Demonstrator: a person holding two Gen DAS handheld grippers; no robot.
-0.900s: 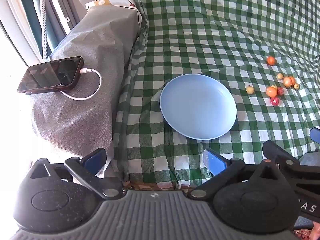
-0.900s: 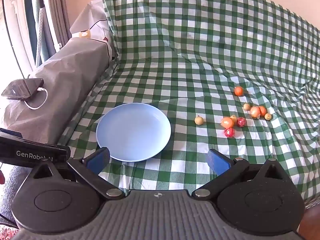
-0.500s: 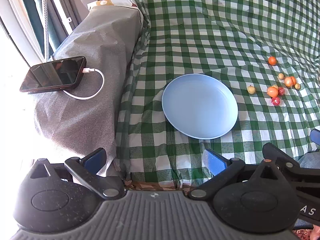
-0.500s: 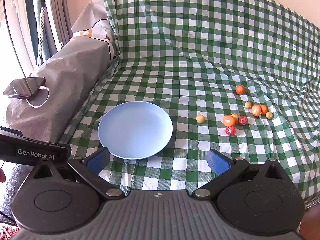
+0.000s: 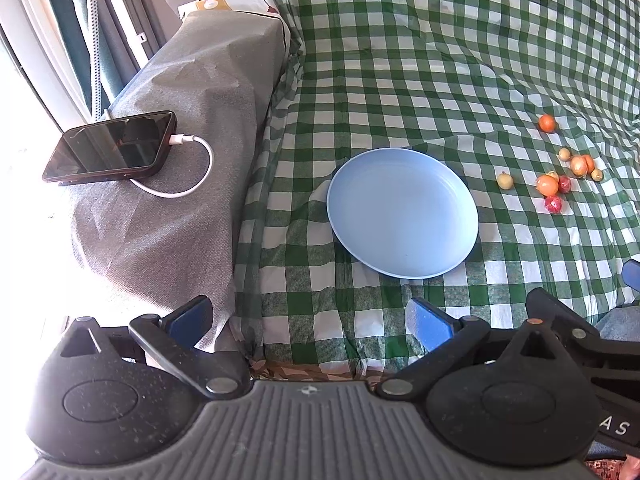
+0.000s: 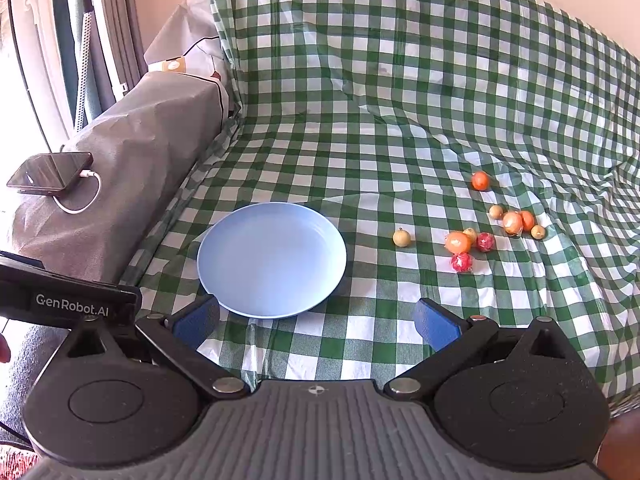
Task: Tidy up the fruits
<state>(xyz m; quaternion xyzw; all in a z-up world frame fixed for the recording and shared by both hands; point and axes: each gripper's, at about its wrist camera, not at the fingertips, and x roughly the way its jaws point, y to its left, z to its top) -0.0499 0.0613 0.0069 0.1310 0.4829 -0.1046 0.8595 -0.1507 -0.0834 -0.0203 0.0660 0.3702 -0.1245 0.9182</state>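
Not much has changed in the last moment. In both views the blue plate point(image 6: 272, 260) and the little fruits sit a tiny bit differently than a second ago, so both claws have only drifted a little; nothing on the cloth has moved. The left claw point(image 5: 308, 320) is wide open with nothing in it, and the right claw point(image 6: 316, 320) is wide open and empty too. Both hang low at the near edge of the green checked cloth point(image 6: 400, 120), which covers what looks like a sofa. The plate lies flat on the cloth and has nothing on it. The fruits lie to the right of the plate, well apart from it. A pale round fruit point(image 6: 401, 237) sits alone, nearest to the plate. Farther right is a bunch: an orange fruit point(image 6: 458, 242), two red fruits point(image 6: 485, 241), and a few more orange and pale ones behind them. One small orange fruit point(image 6: 480, 181) sits alone at the back. On the grey armrest point(image 5: 168, 184) to the left lies a phone point(image 5: 110, 147) with a white cable; it is not part of the job. So the job looks like it has not really begun: no fruit is on the plate yet. The right claw seems best placed to reach the fruits, and the pale one is the closest to grab.
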